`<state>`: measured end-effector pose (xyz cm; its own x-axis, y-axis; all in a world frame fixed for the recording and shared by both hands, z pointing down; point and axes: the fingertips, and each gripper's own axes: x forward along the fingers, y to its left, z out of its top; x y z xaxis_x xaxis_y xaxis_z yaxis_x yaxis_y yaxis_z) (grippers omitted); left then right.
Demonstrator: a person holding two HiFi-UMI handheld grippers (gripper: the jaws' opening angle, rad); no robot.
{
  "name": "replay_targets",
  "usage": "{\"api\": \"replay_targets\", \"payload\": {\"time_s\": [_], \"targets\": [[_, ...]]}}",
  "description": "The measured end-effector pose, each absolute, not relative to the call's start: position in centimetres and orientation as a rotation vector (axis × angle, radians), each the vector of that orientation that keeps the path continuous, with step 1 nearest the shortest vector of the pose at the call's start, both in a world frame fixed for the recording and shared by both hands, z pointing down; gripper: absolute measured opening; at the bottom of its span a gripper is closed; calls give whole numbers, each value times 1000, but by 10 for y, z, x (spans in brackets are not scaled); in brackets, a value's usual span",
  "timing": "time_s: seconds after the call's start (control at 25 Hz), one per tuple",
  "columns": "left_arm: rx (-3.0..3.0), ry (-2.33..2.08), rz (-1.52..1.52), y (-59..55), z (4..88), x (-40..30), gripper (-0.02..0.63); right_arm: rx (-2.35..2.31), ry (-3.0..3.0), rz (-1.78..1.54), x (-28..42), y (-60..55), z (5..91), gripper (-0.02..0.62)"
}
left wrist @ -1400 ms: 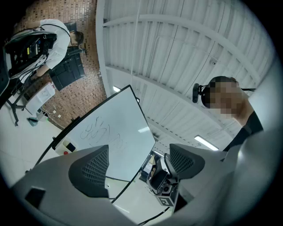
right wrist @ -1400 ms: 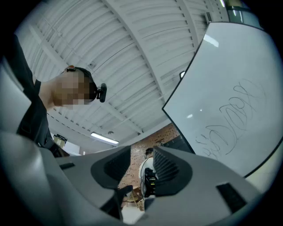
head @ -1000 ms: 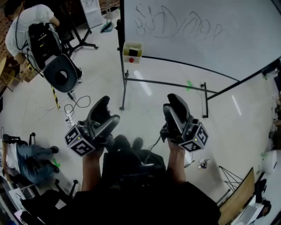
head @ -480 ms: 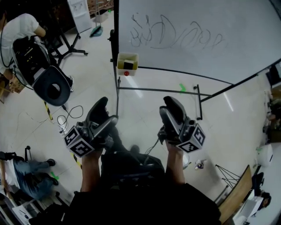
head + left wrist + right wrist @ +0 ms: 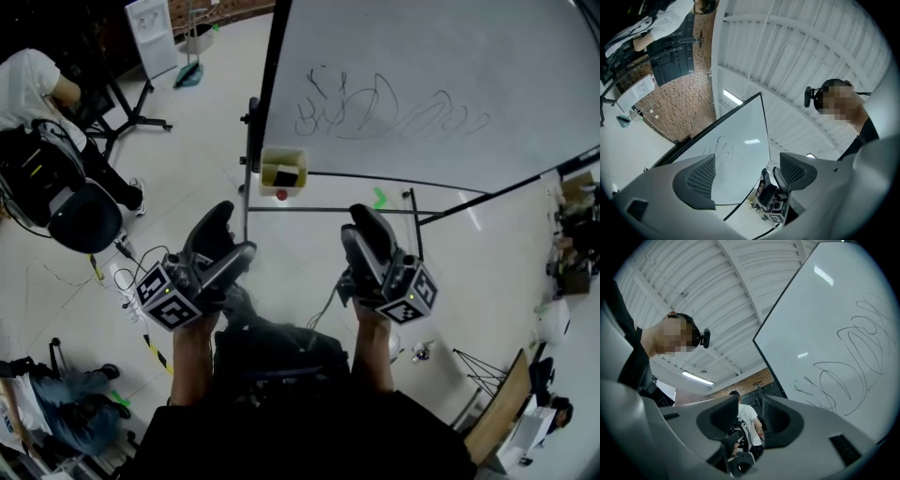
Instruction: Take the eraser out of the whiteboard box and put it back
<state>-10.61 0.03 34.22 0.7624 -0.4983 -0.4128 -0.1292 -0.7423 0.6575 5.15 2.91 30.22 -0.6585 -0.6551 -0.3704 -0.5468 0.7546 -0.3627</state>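
The whiteboard (image 5: 450, 75) with black scribbles stands ahead of me. A pale yellow whiteboard box (image 5: 283, 171) hangs at its lower left corner, and the dark eraser (image 5: 285, 176) lies inside it. My left gripper (image 5: 228, 239) and right gripper (image 5: 366, 232) are held side by side in front of my body, well short of the box. Both point upward at the board. The left gripper (image 5: 745, 176) is open with nothing between its pads. The right gripper (image 5: 747, 416) is open too, and nothing is between its jaws.
The board's stand has a crossbar and feet (image 5: 412, 214) on the pale floor just ahead. A person in white with a black chair (image 5: 80, 211) is at the left. Another person (image 5: 56, 408) sits at lower left. Cables (image 5: 127, 277) lie on the floor.
The whiteboard and its box have come closer and shifted right in the head view as I walk toward them. Both grippers keep their pose and stay open.
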Motion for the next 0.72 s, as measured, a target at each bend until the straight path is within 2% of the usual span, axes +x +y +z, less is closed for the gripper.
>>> {"api": "replay_targets", "payload": {"time_s": [0.72], "targets": [[2287,-404,-757,-70,365,-131,428,-1004,2520,-343,17,-36,328,163]]}}
